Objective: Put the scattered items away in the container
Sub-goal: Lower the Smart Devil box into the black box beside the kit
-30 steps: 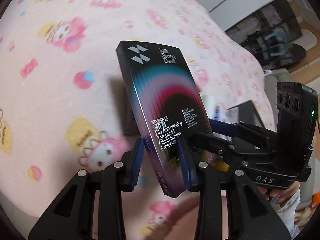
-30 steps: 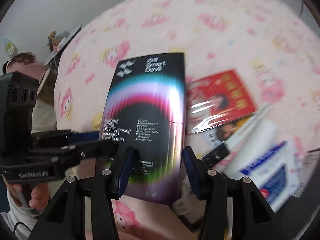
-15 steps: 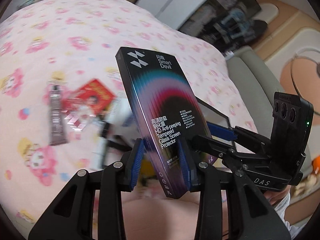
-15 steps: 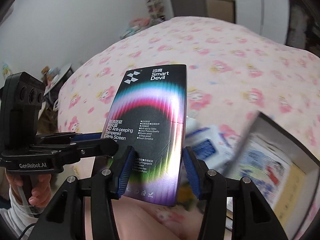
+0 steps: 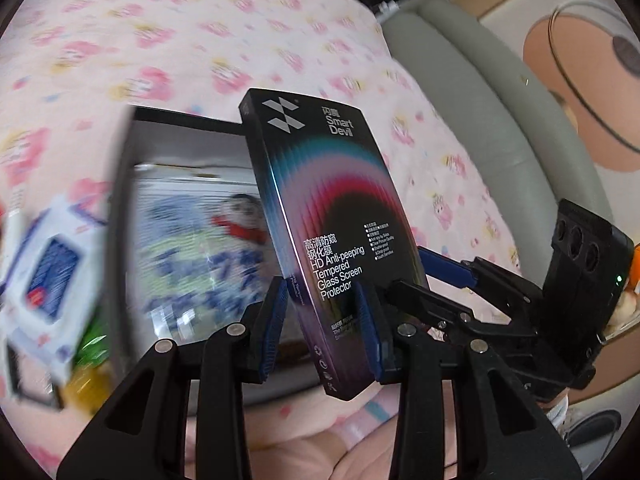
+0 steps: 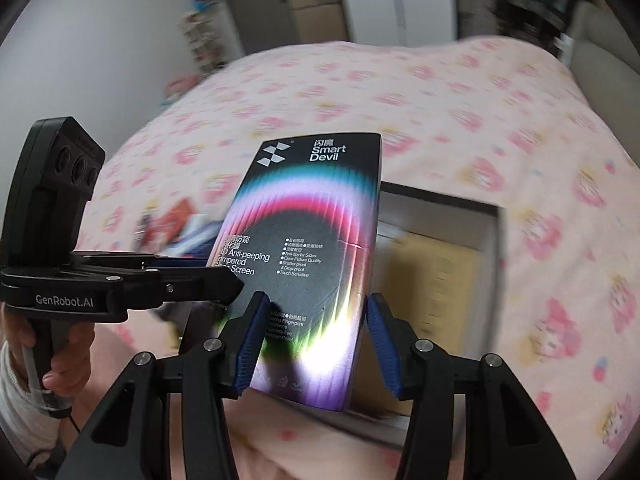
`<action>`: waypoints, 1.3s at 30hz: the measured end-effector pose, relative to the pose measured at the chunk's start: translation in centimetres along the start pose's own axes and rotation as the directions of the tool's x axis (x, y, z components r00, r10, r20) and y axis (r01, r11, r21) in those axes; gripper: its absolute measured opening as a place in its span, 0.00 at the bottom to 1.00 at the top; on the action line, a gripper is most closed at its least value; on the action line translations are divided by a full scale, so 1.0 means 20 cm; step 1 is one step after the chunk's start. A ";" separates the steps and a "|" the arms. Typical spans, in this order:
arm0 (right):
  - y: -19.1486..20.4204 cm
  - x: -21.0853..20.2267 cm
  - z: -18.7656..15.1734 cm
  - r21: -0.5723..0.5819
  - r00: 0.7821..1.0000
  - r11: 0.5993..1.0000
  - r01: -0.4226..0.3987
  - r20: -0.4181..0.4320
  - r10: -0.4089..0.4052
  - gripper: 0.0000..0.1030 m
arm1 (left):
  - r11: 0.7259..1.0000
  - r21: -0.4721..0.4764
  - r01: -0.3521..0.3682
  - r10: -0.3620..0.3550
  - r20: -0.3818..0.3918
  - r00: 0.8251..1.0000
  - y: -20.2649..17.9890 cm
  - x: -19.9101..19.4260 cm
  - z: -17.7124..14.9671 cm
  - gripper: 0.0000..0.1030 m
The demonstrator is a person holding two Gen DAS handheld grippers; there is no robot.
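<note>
A black Smart Devil screen protector box with a rainbow arc is held upright in the air by both grippers. My left gripper is shut on its lower part across its thin sides. My right gripper is shut on its lower part across its wide face. Behind it lies an open black-rimmed container on the pink bed, holding printed packets; it also shows in the right wrist view. The left gripper body shows at the left of the right wrist view.
A white and blue packet and a green item lie left of the container. Red and other scattered items lie blurred on the pink cartoon blanket. A grey padded bed edge runs at right.
Both grippers have swung together with the box, from over the scattered items to over the open container. The grip on the box is unchanged.
</note>
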State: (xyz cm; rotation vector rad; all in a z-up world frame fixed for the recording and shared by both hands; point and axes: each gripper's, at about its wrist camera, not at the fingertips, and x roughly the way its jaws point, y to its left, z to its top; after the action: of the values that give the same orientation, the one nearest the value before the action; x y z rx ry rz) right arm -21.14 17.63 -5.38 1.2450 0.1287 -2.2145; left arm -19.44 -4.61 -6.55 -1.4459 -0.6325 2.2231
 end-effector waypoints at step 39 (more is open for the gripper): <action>0.03 0.42 -0.15 -0.072 0.978 0.995 0.066 -0.193 -0.078 0.46 | 0.959 -0.017 -0.282 0.281 -0.040 0.959 0.36 0.30 -0.03 0.32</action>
State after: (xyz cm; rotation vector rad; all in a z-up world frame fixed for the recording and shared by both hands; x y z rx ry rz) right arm -21.90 14.54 -13.77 1.4405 0.3257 -2.1259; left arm -21.83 -7.03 -15.29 -1.6746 -0.4647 2.4005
